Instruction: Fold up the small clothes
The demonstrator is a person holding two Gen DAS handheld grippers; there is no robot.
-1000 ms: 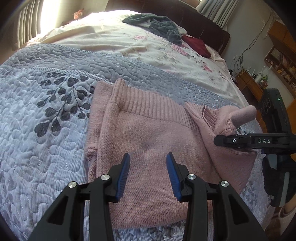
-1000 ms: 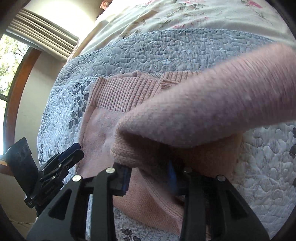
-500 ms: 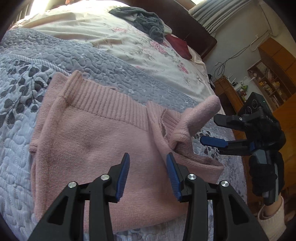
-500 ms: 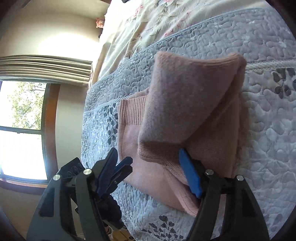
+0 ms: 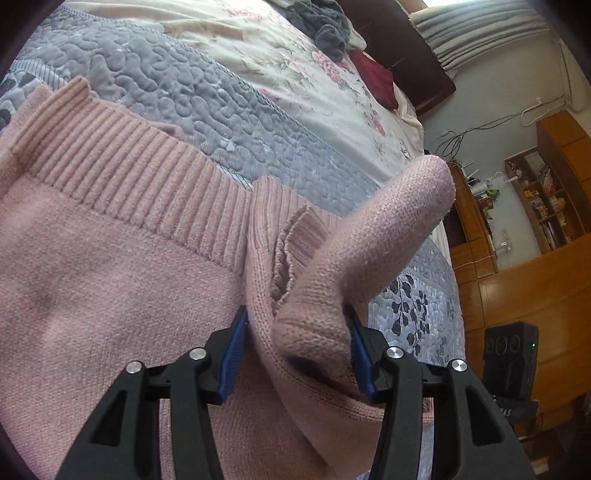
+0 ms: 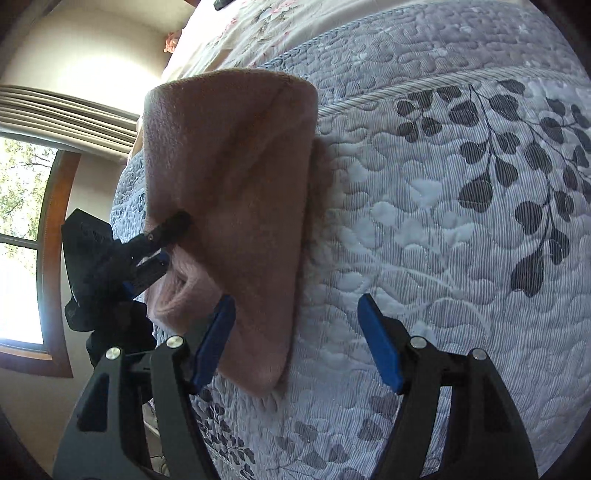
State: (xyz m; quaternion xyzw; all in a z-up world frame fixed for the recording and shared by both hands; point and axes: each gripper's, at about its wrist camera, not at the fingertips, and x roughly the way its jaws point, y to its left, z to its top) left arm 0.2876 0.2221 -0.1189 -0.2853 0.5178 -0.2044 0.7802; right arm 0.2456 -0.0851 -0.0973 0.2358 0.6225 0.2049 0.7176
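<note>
Items counted across both wrist views. One pink knitted garment (image 5: 110, 280) is recorded on one bed (image 5: 207, 96). Two grippers are seen: the left gripper (image 5: 295, 354) and the right gripper (image 6: 295, 343), each with two blue-padded fingers (image 6: 380, 347), four in all. One grey garment heap (image 5: 325, 22) and one dark red item (image 5: 376, 85) are counted at the far end of the bed. One window (image 6: 18, 236) is noted.

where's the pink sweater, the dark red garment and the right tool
pink sweater (image 5: 110, 295), left wrist view, on its flat knitted body.
dark red garment (image 5: 376, 79), left wrist view, middle of the heap far up the bed.
right tool (image 6: 295, 332), right wrist view, midway between its blue fingertips.
</note>
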